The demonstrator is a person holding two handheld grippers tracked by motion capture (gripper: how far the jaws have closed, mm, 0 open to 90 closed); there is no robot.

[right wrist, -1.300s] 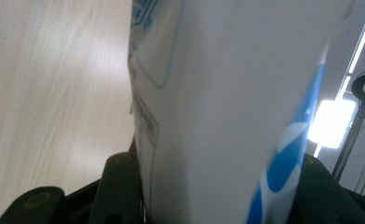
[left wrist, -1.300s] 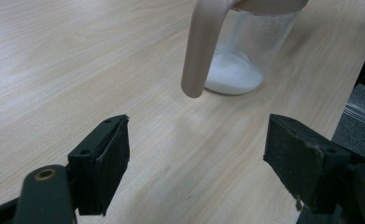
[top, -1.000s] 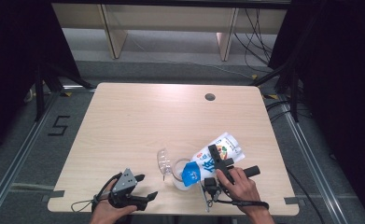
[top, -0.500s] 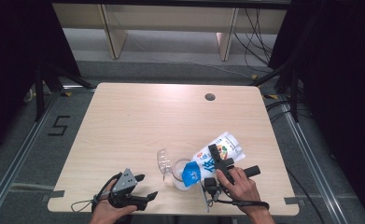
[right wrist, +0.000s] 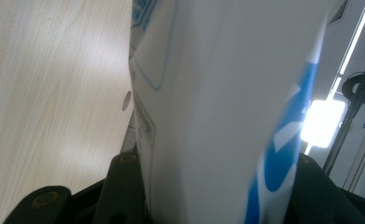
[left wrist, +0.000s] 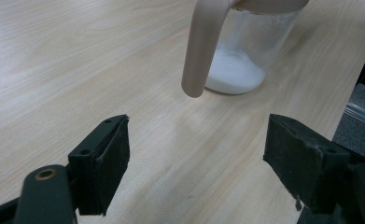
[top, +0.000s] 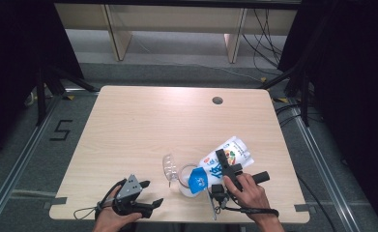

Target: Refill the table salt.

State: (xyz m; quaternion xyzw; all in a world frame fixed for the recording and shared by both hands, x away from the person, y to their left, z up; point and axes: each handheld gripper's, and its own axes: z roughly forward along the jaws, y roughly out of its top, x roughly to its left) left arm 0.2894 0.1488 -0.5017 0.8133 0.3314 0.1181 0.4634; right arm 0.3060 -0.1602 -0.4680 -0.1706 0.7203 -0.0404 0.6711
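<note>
Near the six o'clock edge of the pale wooden surface point(top: 143, 125) stands one clear glass pitcher point(top: 184, 176) with a beige handle point(left wrist: 201, 46), and a shallow layer of white powder point(left wrist: 234, 74) covers its bottom. One white and blue pouch point(top: 223, 162) with a printed picture on its face is tilted over the pitcher's rim, its blue end lowest and touching the rim, its white end raised toward two o'clock.

Two tools are at work, one in each hand. The right tool point(top: 225, 170) sits at about five o'clock on the surface, its two black jaws closed across the middle of the pouch; in the right gripper view the pouch's white wall point(right wrist: 217, 107) rises between the jaws and presses against both. The right hand point(top: 247, 193) holds that tool from below.

At seven o'clock the left tool point(top: 150, 193) lies low over the surface, held by the left hand point(top: 111, 220). Its jaws stand wide apart with nothing between them, pointing toward the pitcher, which is near but apart from them.

One small dark round hole point(top: 217, 100) sits in the surface toward one o'clock.
</note>
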